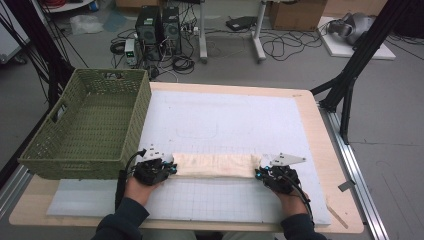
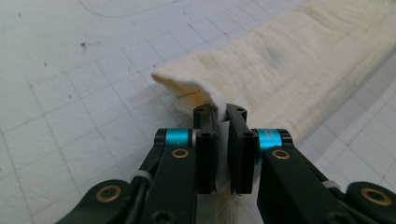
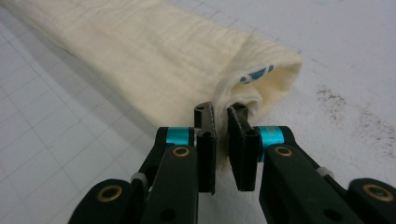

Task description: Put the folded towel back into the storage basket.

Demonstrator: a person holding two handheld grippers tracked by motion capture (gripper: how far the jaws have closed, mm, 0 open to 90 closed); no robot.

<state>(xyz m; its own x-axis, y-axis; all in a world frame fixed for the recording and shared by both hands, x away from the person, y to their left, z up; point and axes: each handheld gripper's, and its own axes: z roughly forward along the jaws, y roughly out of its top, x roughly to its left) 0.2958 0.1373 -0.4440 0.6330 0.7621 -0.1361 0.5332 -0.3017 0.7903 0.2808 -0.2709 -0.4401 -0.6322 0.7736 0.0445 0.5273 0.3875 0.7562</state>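
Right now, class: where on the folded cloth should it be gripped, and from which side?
Grip the folded cloth at its two short ends, coming in from the near edge. It lies as a long flat strip, so end pinches keep it taut. The left gripper and right gripper are pinching there.

No text, label, brand or number can be read in these pictures. In the right gripper view, a small blue printed mark shows inside the folded end of the cream cloth (image 3: 154,56), at its open edge, but it is partly hidden by the fold and its shape cannot be made out as letters or digits. The white mat (image 1: 225,120) on the bench carries only a printed grid of thin lines and some faint curved outlines, without any writing that can be read.
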